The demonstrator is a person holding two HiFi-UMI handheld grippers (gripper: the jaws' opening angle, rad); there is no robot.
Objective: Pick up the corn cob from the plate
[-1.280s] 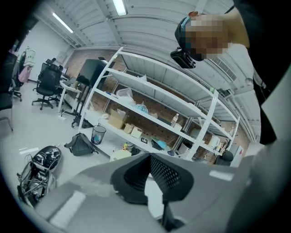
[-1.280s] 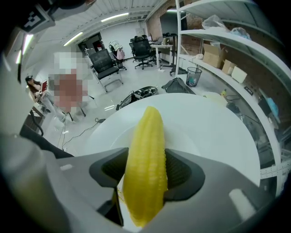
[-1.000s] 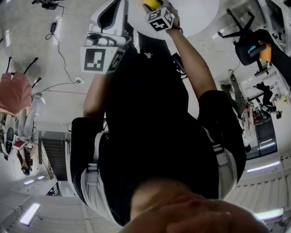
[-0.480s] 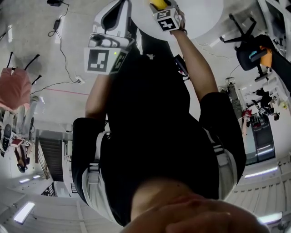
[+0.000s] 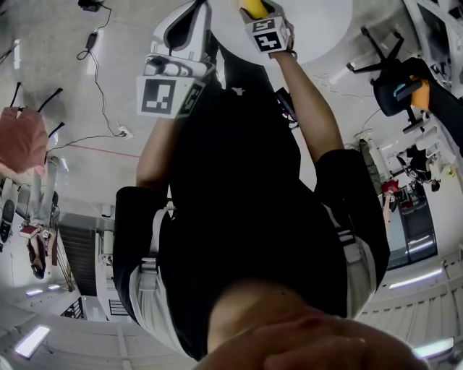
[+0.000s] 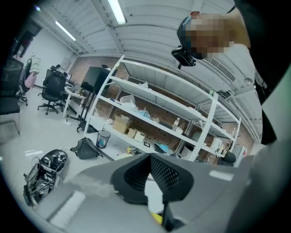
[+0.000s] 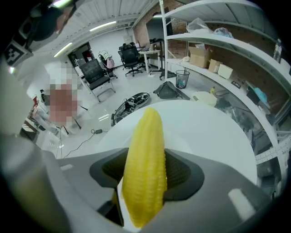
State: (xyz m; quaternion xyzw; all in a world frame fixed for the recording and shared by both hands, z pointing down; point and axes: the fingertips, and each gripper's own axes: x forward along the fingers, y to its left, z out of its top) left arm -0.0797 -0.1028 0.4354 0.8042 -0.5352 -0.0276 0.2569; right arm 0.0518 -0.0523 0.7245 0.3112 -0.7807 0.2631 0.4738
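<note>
corn cob [image 7: 146,150] sits clamped upright in the right gripper [image 7: 144,175] over a round white table [image 7: 204,132]; left gripper [image 6: 148,175] jaws together, holding nothing.

This is probably a lab or workshop in an industrial hall. Long white metal shelving [image 6: 182,120] holds cardboard boxes [image 6: 120,124] along a brick wall [image 6: 88,68]. Office chairs [image 6: 54,86] stand nearby, strip lights [image 6: 117,11] run across the ribbed ceiling [image 6: 150,27], and cables [image 6: 38,175] lie on the pale floor [image 5: 43,43].

Bright, even ceiling-strip light [image 6: 117,11]; strong fisheye warp, dark corners; near foreground blurred.
</note>
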